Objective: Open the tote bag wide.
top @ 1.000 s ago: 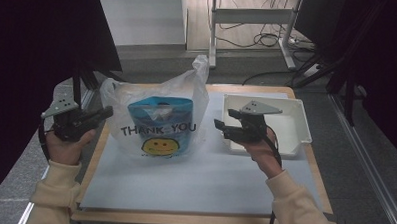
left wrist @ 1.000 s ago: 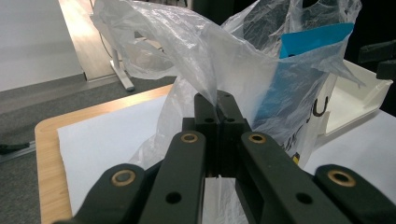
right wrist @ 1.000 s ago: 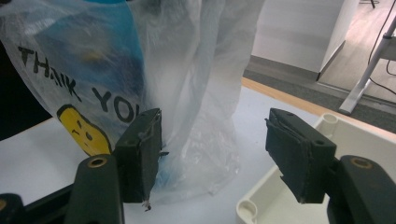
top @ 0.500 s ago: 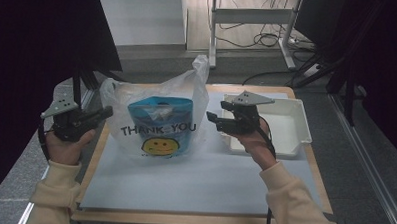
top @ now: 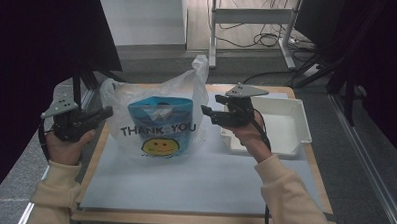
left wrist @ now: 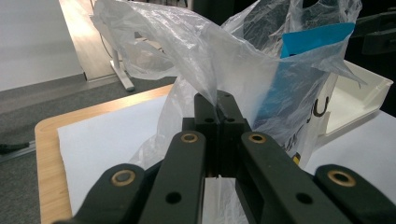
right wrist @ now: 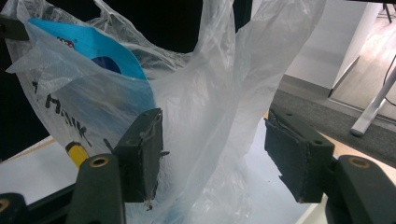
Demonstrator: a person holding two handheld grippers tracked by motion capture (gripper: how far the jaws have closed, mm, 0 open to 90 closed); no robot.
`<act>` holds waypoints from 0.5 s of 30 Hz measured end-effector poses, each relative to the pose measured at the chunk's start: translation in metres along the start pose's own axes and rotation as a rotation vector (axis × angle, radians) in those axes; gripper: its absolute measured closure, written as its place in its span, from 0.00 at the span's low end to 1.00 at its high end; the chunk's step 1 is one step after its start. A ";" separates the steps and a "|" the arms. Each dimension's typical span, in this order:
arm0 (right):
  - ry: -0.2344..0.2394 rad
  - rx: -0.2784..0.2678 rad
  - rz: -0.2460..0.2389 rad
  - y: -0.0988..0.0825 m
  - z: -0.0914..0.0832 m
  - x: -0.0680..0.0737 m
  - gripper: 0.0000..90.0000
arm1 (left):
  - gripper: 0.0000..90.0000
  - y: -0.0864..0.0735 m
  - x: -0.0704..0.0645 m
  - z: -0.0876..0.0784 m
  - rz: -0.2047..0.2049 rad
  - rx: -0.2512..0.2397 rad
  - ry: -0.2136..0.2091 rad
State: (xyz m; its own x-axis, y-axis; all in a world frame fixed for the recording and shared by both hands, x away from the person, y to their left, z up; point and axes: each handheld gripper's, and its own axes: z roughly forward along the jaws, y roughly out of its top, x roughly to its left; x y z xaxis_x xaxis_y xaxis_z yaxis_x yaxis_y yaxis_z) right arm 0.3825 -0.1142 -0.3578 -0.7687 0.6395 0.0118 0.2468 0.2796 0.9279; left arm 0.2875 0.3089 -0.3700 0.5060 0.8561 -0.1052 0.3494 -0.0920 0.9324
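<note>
Two grippers at bag (top: 156, 123), frame centre: left gripper (top: 104, 113) pinched bag's handle; right gripper (top: 211, 106) spread, plastic between jaws, unpressed.

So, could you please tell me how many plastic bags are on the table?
1: the plastic bag stands on the table's left half, a blue pouch inside it. A tray sits to its right.
</note>
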 end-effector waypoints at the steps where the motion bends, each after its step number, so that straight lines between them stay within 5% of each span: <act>1: 0.001 0.001 -0.001 0.001 0.000 0.000 0.41 | 1.00 0.000 0.000 0.000 0.000 0.000 0.000; 15: 0.055 0.002 0.021 0.008 0.011 -0.005 0.47 | 1.00 0.000 0.000 0.002 -0.001 0.003 -0.001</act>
State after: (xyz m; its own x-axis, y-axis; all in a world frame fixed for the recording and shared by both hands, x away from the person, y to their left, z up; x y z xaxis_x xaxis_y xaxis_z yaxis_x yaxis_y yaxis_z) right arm 0.3952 -0.1070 -0.3548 -0.7944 0.6053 0.0516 0.2645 0.2680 0.9264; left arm 0.2891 0.3076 -0.3708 0.5065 0.8556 -0.1067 0.3520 -0.0922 0.9314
